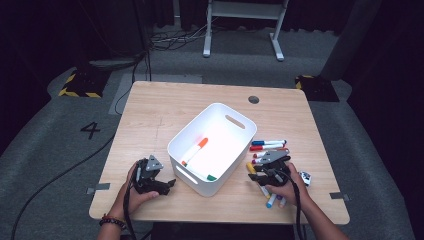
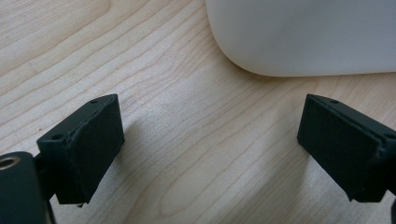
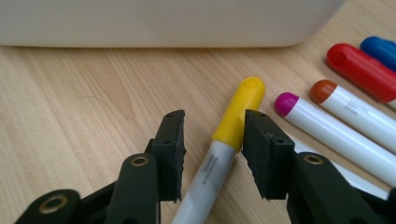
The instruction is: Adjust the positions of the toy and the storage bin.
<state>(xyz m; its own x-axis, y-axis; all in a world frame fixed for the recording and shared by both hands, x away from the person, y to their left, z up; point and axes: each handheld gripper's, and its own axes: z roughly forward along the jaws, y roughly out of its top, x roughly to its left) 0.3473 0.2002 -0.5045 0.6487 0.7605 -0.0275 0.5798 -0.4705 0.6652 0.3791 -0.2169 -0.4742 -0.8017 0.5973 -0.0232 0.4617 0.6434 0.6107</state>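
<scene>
At the near edge of the desk, which is pale wood with wavy grain lines, two hands each hold a black tool with two flat jaws. The left gripper sits close to the near left corner, low over the bare wood, with its jaws standing wide and nothing between them. Its pads look soft and dull, like dark rubber blocks. Just past it is the round, smooth corner of the white bin. The right gripper is down near the near right corner, and its jaws stand partly apart on either side of the yellow marker. The right pad lies close against the yellow cap, but the left pad does not touch the pen, so it is not pinched. This marker is a long round stick with a white body, small grey print and a shiny yellow cap, lying flat on the wood. Right beside it lie more markers in a loose bunch: a pink marker, a brown marker, a red marker and a blue marker. Farther on, near the middle of the desk, the bin is a deep plastic tub with rounded corners and slot handles. Inside it lie an orange marker and a green marker.
</scene>
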